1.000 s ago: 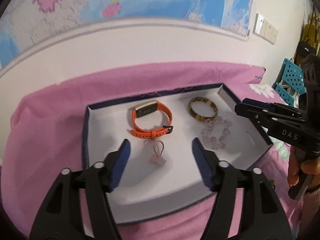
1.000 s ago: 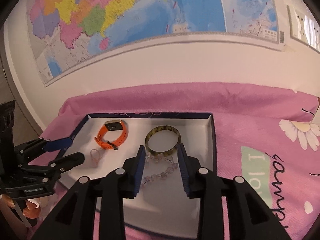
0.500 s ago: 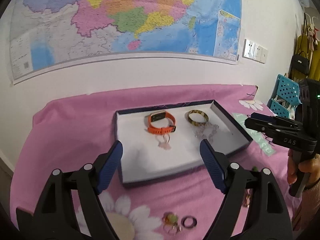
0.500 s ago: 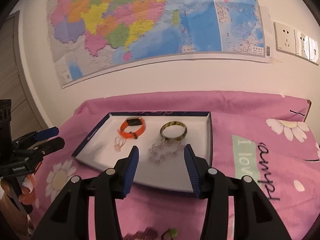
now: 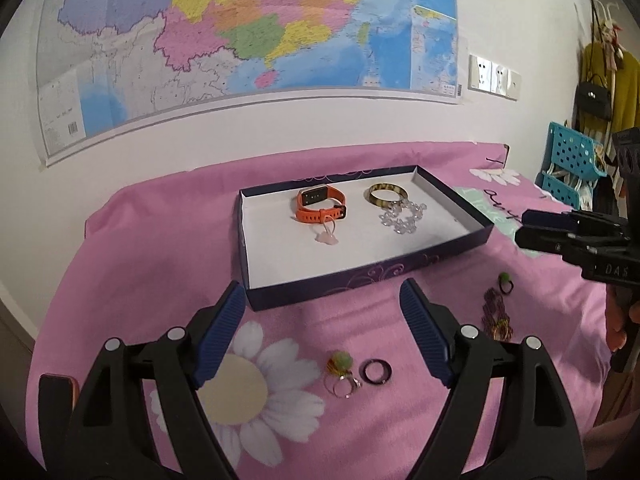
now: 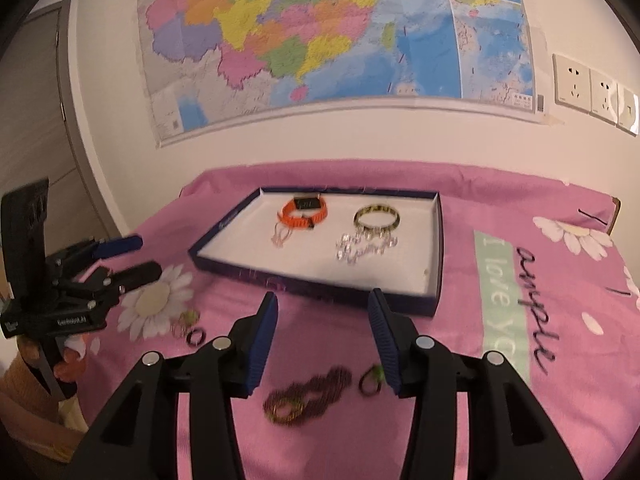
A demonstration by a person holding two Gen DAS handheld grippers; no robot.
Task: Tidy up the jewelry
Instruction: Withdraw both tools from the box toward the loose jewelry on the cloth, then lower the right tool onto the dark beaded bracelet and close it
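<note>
A dark blue tray (image 5: pixel 360 276) (image 6: pixel 436 240) with a white floor holds an orange watch band (image 5: pixel 320 204) (image 6: pixel 303 213), a pink charm (image 5: pixel 327 236), a tortoiseshell bangle (image 5: pixel 386 195) (image 6: pixel 377 217) and a clear bead bracelet (image 5: pixel 402 216) (image 6: pixel 366 247). On the pink cloth in front lie a black ring (image 5: pixel 376 372) (image 6: pixel 196 337), gold rings with a green pompom (image 5: pixel 341 374), a dark beaded piece (image 5: pixel 496 314) (image 6: pixel 310 396) and a green-topped ring (image 5: pixel 505 282) (image 6: pixel 372 380). My left gripper (image 5: pixel 322 340) and right gripper (image 6: pixel 323 344) are open and empty, hovering above the loose pieces.
The pink flowered cloth (image 5: pixel 140 264) covers the table against a white wall with a map (image 5: pixel 240 32). A blue basket (image 5: pixel 572 160) and hanging bags stand at the far right. A door (image 6: pixel 36 120) is at the left.
Both grippers have pulled back and up from over the tray. The pink charm and bead bracelet now lie in the tray, and the loose rings in front have come into view.
</note>
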